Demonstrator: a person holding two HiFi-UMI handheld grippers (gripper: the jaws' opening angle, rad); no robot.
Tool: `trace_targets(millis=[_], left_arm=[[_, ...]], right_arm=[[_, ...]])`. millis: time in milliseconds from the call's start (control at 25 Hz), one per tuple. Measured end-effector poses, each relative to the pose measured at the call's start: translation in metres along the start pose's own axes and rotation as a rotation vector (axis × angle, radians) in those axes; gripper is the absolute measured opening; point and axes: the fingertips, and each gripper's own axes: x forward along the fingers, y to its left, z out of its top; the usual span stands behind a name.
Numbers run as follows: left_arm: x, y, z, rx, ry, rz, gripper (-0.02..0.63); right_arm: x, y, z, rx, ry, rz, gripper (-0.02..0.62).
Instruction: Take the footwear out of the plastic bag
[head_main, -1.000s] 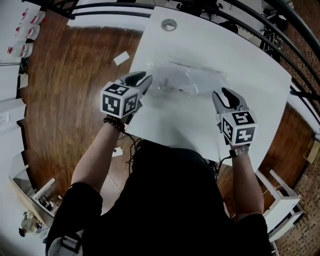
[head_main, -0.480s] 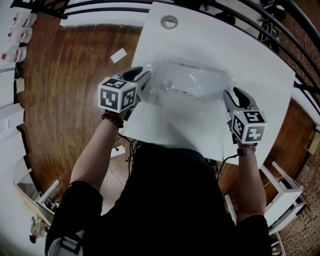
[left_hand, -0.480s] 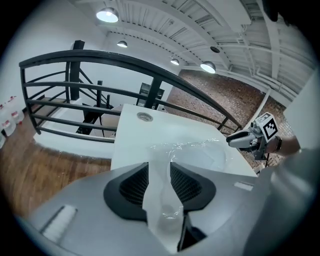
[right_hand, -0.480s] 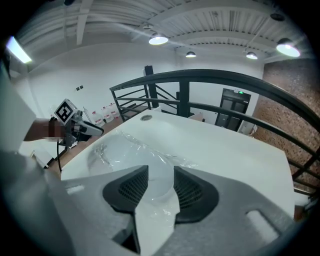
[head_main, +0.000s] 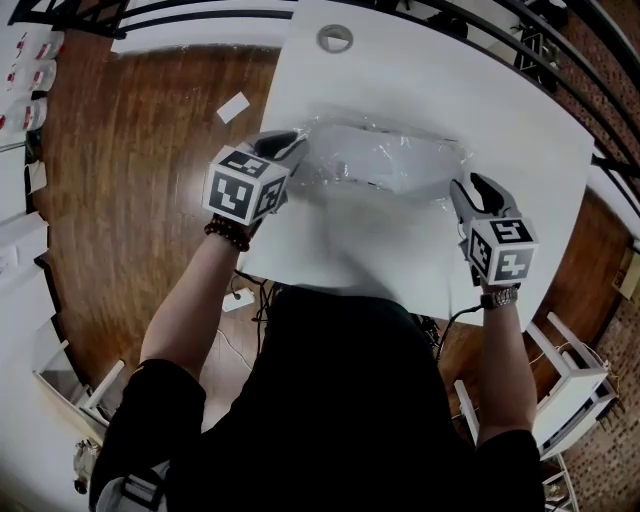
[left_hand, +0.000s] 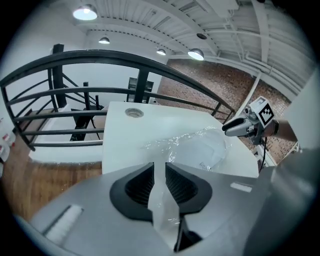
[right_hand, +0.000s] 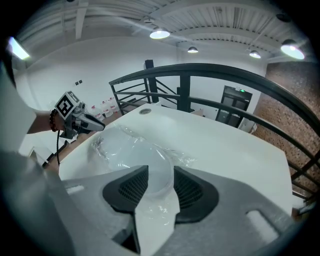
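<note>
A clear plastic bag (head_main: 385, 160) lies across the middle of the white table (head_main: 420, 90), with a pale piece of footwear dimly showing inside. My left gripper (head_main: 285, 150) is at the bag's left end. Its jaws have just been closing, and in the left gripper view (left_hand: 159, 167) a strip of the bag's film (left_hand: 200, 147) is pinched between the pads. My right gripper (head_main: 478, 190) is at the bag's right end. Its jaws have been opening slightly and stand apart (right_hand: 161, 172), with the bag's edge (right_hand: 125, 150) lying loosely between them.
A round cable grommet (head_main: 335, 38) sits at the table's far side. A black railing (head_main: 520, 40) curves behind the table. Wooden floor (head_main: 150, 150) lies to the left, with a scrap of paper (head_main: 236, 107) on it. A white stand (head_main: 570, 400) is at the lower right.
Both grippers have come down and forward to the bag's two ends. The bag now looks puffed up and stretched between them. The left gripper has taken hold of the film.
</note>
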Motion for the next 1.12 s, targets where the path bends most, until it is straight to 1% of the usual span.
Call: trace_targets(millis=[160,400,480,560,640,720,880,1120], left_arm=[[0.005,-0.004,-0.004,0.073,0.037,0.002,0.071],[0.013,0.0,-0.012,0.209,0.086,0.032,0.057],[0.014,-0.001,-0.013,0.235,0.099,0.027,0.057],[0.014,-0.005,-0.013,0.248,0.106,0.005,0.058],[0.013,-0.011,-0.012,0.241,0.108,-0.034,0.068],[0.011,-0.017,-0.011,0.216,0.106,-0.078,0.071],[0.008,-0.021,-0.007,0.16,0.094,-0.147,0.078],[0.0,-0.025,-0.001,0.097,0.071,-0.228,0.097]], right_arm=[[0.004,-0.001,-0.005,-0.01,0.025,-0.004,0.141],[0.015,-0.003,-0.013,-0.031,0.072,-0.011,0.141],[0.017,-0.003,-0.015,-0.037,0.081,-0.015,0.141],[0.018,-0.002,-0.016,-0.042,0.088,-0.017,0.141],[0.019,-0.002,-0.018,-0.048,0.097,-0.02,0.141],[0.022,-0.003,-0.021,-0.052,0.105,-0.023,0.141],[0.03,-0.007,-0.024,-0.049,0.077,-0.016,0.141],[0.033,-0.008,-0.026,-0.056,0.078,-0.01,0.141]])
